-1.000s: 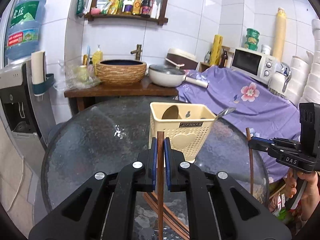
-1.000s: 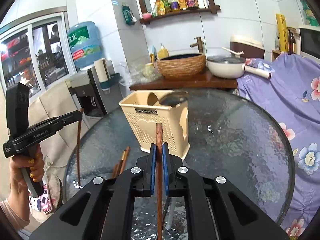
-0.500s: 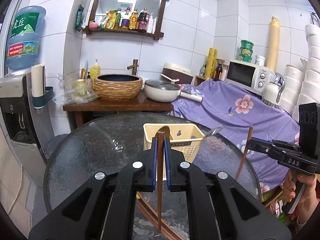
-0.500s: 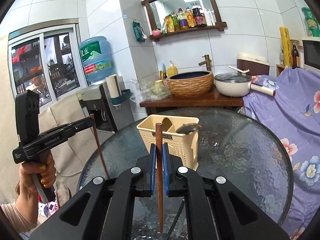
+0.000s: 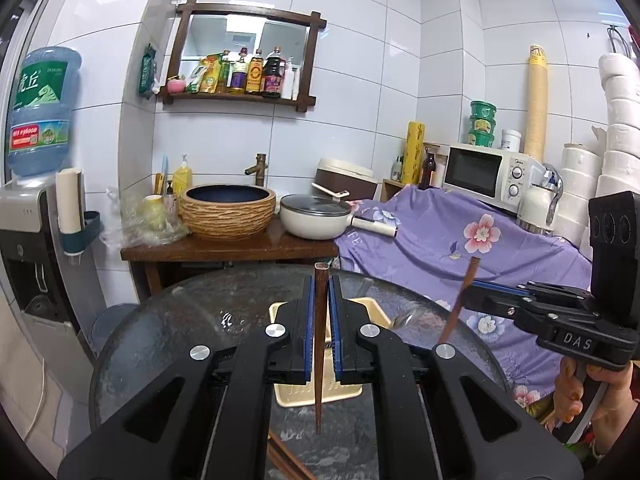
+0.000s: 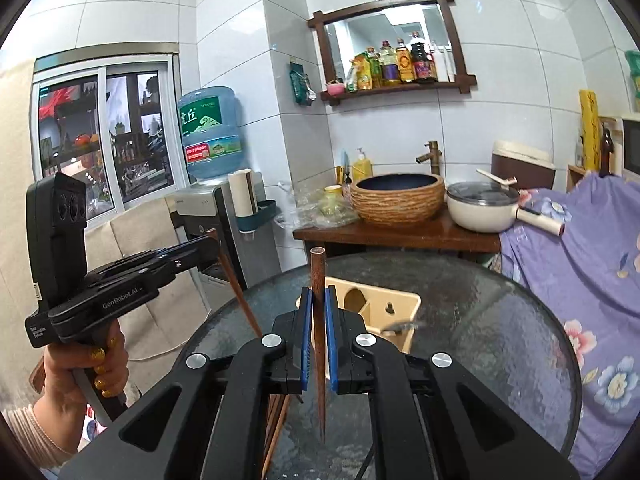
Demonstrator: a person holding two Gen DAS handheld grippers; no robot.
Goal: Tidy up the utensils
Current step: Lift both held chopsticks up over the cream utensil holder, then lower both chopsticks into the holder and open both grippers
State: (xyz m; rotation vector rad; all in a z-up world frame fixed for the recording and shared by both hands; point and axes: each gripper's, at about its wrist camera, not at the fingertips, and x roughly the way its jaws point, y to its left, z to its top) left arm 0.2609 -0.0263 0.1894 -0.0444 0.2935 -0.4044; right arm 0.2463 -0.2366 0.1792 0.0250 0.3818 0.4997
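Inside cream caddy (image 6: 404, 312), spoon (image 6: 398, 326), ladle (image 6: 354, 300)

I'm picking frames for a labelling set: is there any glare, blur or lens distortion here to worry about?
Left wrist view: sharp overall; fisheye bows the white wall tiles and blacks out the corners; a small glint on the round dark glass table. Right wrist view: same bowing; the window shows reflections, yet the brown wooden chopstick stays crisp.

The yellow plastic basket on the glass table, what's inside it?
In the cream-yellow plastic utensil basket, a rounded brown spoon-like end shows in one compartment and a shiny metal spoon leans over its rim. The right hand-held gripper hides its near side.
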